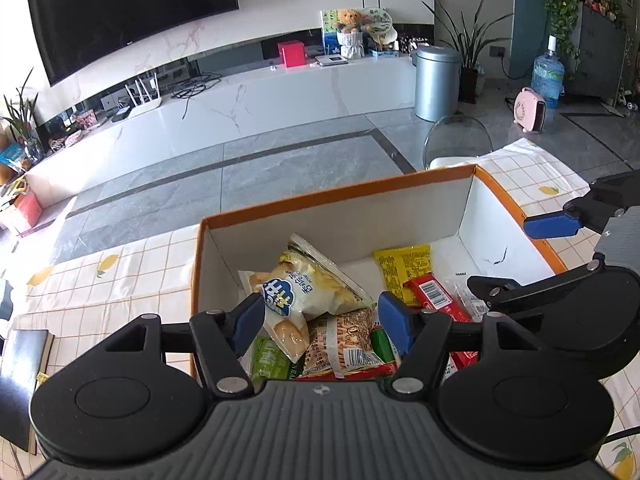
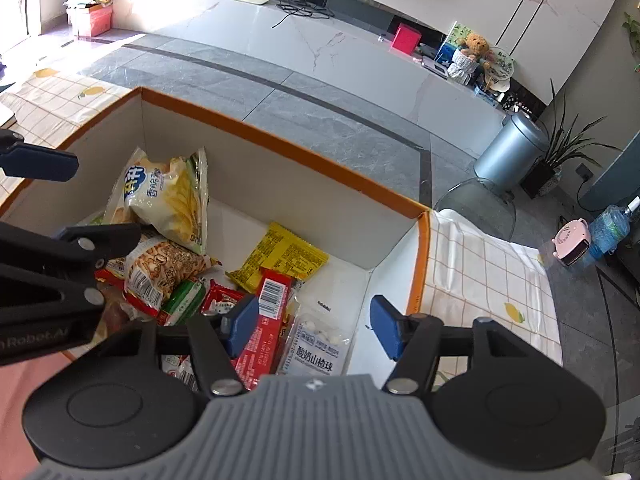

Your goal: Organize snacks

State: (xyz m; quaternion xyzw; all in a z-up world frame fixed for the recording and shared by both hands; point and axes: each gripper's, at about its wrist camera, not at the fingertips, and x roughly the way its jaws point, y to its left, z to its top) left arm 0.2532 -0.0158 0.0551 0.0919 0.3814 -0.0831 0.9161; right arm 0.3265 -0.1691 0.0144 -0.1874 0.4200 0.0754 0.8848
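Your left gripper (image 1: 322, 322) hangs over the near end of the orange-rimmed box (image 1: 340, 196), blue pads (image 1: 250, 318) apart, nothing pinched between them. Under it: yellow chip bag (image 1: 316, 280) at 12 o'clock, propped against the box's left wall, with a peanut packet (image 1: 340, 340) and a green packet (image 1: 268, 360) lower down.

Your right gripper (image 2: 314, 326) points into the same box, jaws apart and empty. Red bar (image 2: 266, 320) lies by its left pad; clear pouch of white balls (image 2: 318, 344) sits between the pads on the box floor. Yellow packet (image 2: 280, 254) at 12 o'clock. Box stands on a checked tablecloth (image 2: 488, 280).
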